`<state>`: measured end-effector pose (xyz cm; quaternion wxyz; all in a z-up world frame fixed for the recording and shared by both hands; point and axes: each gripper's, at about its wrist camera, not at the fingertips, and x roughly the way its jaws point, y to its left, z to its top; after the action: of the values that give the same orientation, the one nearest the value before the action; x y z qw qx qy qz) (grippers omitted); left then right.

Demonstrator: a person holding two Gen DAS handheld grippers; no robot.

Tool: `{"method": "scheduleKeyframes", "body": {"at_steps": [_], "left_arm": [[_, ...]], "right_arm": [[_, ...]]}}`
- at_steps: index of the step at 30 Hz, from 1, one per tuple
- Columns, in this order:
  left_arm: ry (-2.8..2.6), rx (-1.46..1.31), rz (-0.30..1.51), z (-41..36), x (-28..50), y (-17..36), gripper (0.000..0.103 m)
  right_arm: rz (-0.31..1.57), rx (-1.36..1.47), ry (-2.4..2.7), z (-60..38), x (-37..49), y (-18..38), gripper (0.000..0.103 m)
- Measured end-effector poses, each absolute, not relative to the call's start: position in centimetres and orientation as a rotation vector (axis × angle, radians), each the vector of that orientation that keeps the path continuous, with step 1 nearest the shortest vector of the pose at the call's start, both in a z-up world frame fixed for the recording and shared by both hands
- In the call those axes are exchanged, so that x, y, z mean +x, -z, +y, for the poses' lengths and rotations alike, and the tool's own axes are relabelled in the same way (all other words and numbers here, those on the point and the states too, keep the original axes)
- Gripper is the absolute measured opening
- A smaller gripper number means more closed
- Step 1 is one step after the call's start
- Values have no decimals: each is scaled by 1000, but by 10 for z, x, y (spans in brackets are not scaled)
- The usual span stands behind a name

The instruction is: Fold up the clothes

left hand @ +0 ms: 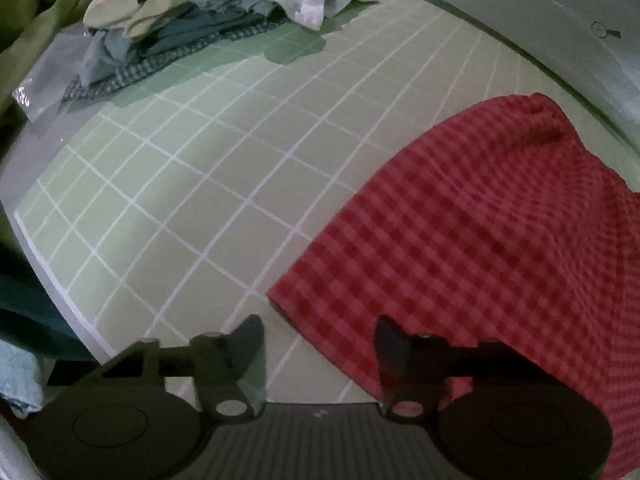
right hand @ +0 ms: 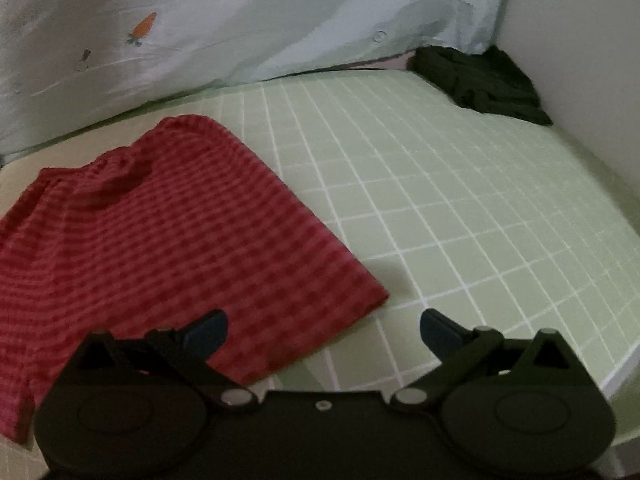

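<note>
Pale green sheeting (right hand: 460, 200) with a white grid pattern covers the work surface; a light bedcover (right hand: 200, 32) printed with a small carrot (right hand: 143, 29) rises behind it.

Red checked garment (right hand: 160, 248): lies flat on the sheeting, left of centre in the right wrist view and at right in the left wrist view (left hand: 480, 240). Its long axis runs from the near edge of the surface toward the bedcover. The gathered end (right hand: 132, 168) points away from both cameras; a straight hem corner (right hand: 376, 296) points toward the right gripper. Its near-left part is cut off by the frame edge and by the gripper bodies.

Left gripper (left hand: 318, 344): held low over the sheeting, aimed along the surface, fingers spread wide, nothing between them. Its right finger (left hand: 390, 340) overlaps the garment's edge in view; contact cannot be determined.

Right gripper (right hand: 324, 328): held low at the garment's near corner, fingers spread wide, holding nothing.

Unfolded clothes pile (left hand: 192, 12): far left, details blurred. A dark garment (right hand: 484, 84) lies crumpled in the far right corner.
</note>
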<state>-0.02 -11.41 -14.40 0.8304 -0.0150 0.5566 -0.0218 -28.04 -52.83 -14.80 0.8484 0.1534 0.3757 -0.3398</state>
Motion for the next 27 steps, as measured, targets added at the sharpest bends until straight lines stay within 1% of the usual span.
{"method": "scheduleKeyframes", "body": {"at_steps": [1, 2, 3, 4, 9, 14, 19, 22, 23, 24, 27], "left_arm": [[56, -32, 1180, -113, 1, 144, 48], [65, -32, 1180, -113, 3, 145, 32], [74, -32, 1180, -112, 5, 145, 22], [85, -36, 1181, -112, 6, 144, 5], [159, -51, 1140, -129, 10, 126, 2], [301, -35, 1072, -180, 8, 100, 2], [508, -2, 1028, -278, -14, 80, 2], [713, 3, 1046, -346, -45, 75, 2], [781, 9, 1061, -366, -60, 77, 3], [849, 16, 1076, -386, -74, 79, 7], [883, 77, 1130, -413, -110, 91, 16]], "right_arm": [[793, 328, 721, -527, -281, 148, 103], [794, 334, 725, -525, -281, 149, 103], [795, 338, 726, -524, -280, 149, 103], [797, 338, 725, -524, -279, 150, 103], [803, 341, 714, -521, -276, 151, 103], [798, 351, 711, -529, -279, 152, 103], [782, 360, 707, -551, -292, 150, 103], [775, 363, 708, -568, -305, 148, 103], [772, 366, 711, -574, -309, 148, 103], [770, 369, 713, -580, -314, 148, 103], [772, 381, 731, -599, -327, 149, 103]]}}
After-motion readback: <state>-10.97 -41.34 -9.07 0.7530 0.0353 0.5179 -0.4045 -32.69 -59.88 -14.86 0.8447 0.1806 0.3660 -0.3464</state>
